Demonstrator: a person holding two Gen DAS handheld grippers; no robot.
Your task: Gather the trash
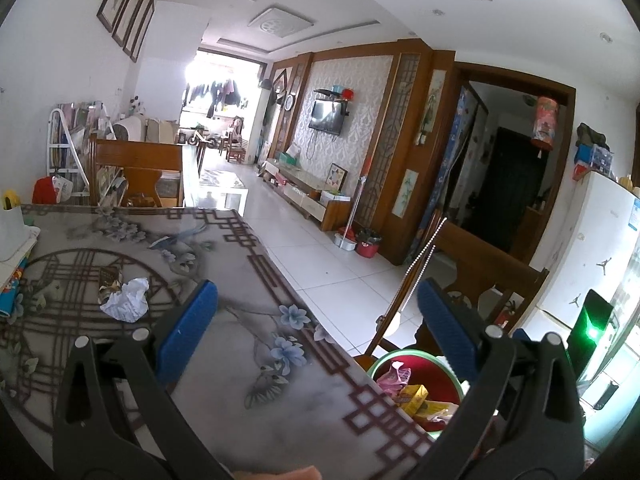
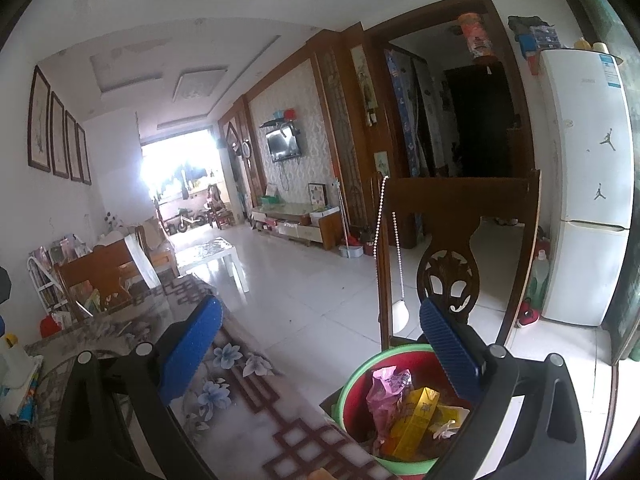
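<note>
A crumpled white paper (image 1: 127, 300) and a dark crumpled wrapper (image 1: 109, 280) lie on the flower-patterned table (image 1: 248, 364), ahead and left of my left gripper (image 1: 316, 320), which is open and empty above the table. A green-rimmed red basin (image 1: 430, 364) beside the table's right edge holds pink, yellow and white trash. My right gripper (image 2: 320, 332) is open and empty, its right finger over the basin (image 2: 352, 380). The pink bag (image 2: 386, 390) and yellow carton (image 2: 416, 416) lie inside it.
A wooden chair (image 2: 452, 248) with a hanging bead chain stands behind the basin. A white fridge (image 2: 588, 184) is at the right. A white container (image 1: 12, 232) and coloured items sit at the table's left edge. Tiled floor stretches ahead.
</note>
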